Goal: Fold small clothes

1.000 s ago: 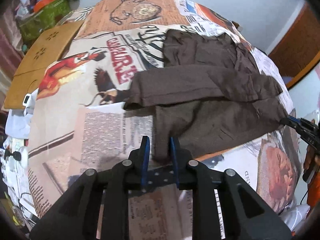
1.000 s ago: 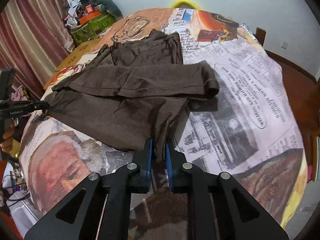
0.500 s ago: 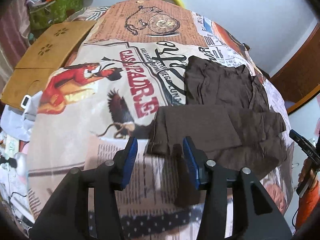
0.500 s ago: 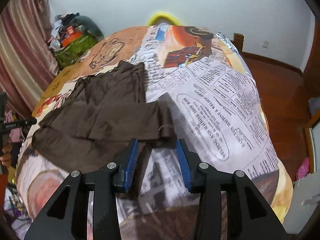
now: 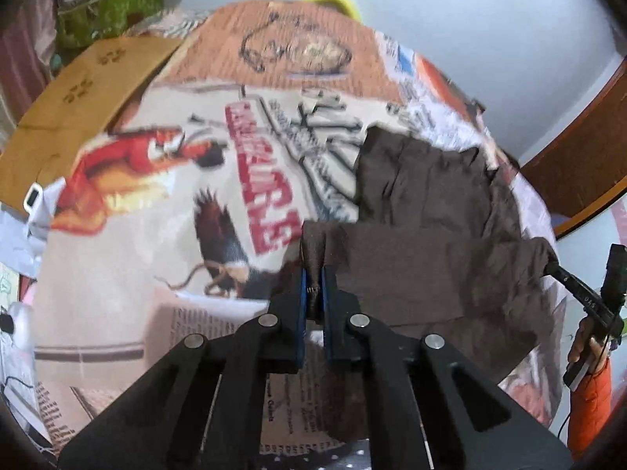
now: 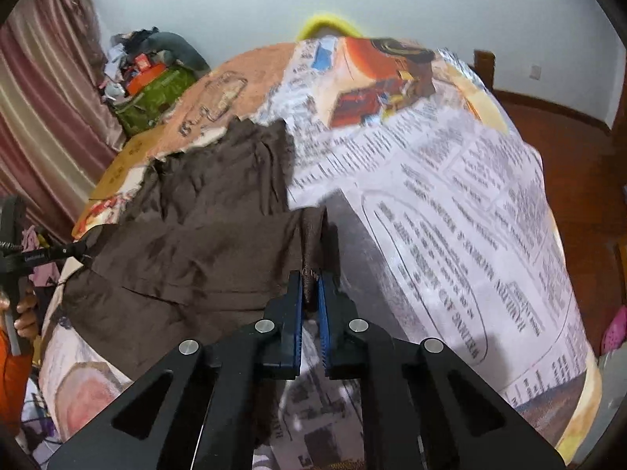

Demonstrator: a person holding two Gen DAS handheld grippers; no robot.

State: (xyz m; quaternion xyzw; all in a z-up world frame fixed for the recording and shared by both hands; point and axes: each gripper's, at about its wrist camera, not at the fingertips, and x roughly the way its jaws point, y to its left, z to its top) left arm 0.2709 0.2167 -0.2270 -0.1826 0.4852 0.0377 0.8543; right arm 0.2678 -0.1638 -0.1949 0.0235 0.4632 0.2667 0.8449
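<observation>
The fingers (image 5: 301, 293) of the left gripper (image 5: 312, 291) are pinched narrow on a bunched corner of the brown garment (image 5: 423, 270), the cloth rising in a small peak between the blue pads. The right gripper (image 6: 310, 290) does the same at the opposite corner, its fingers (image 6: 297, 297) clamped on a tuft of the same fabric (image 6: 203, 243). Each gripper also shows in the other's view, at the far end of the lifted edge.

The garment lies on a bed covered with a newspaper-print sheet (image 6: 450, 215), already doubled over itself, with a layer showing beneath the held edge and its farther part lying wrinkled toward the head of the bed. The step in hand appears to be carrying this near edge forward for another fold.

To do it well, both grippers should likely travel together at the same height and pace, so the edge between them stays lightly taut rather than sagging in the middle. The fabric looks thin and limp, so it will probably slump and drag if lifted too little, and pull the lower layers askew if tugged too hard. The held edge is best laid parallel to the far edge, with the corners lined up before release. Beyond the garment, the left view shows a cardboard sheet (image 5: 82, 105) and a green bag (image 5: 109, 11) beside the bed, well apart from the work.
</observation>
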